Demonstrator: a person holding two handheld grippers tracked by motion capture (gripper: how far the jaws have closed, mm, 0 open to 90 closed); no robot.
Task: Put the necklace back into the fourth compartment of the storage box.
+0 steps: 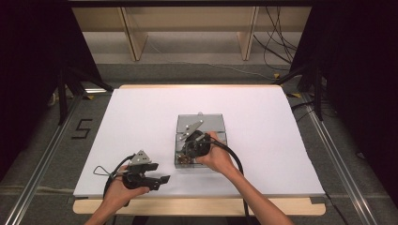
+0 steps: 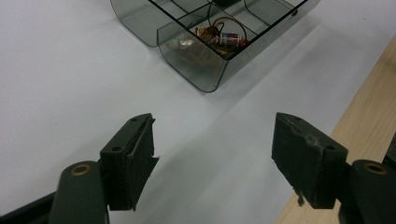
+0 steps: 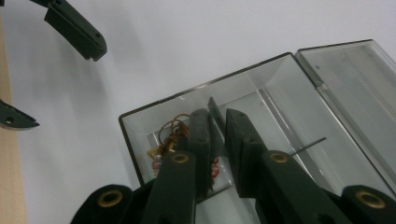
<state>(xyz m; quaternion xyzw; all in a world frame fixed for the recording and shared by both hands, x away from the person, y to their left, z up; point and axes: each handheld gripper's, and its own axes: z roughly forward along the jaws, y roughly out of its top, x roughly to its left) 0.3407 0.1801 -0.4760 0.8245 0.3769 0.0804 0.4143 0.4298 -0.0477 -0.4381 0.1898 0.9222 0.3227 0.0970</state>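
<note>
Jewellery [image 3: 166, 140] in near-left compartment of smoked plastic box [image 1: 201, 123] mid-desk, just left of right gripper [image 3: 217, 116]; jaws nearly closed over divider, nothing gripped. Left gripper [image 2: 212, 154] parked well left of box, jaws wide, empty. Right hand nearer.

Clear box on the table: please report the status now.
Left hand-held gripper open, off the box. Right hand-held gripper down in clear box, jaws slightly apart astride a divider. Jewellery in one compartment. Nothing in the way.
</note>
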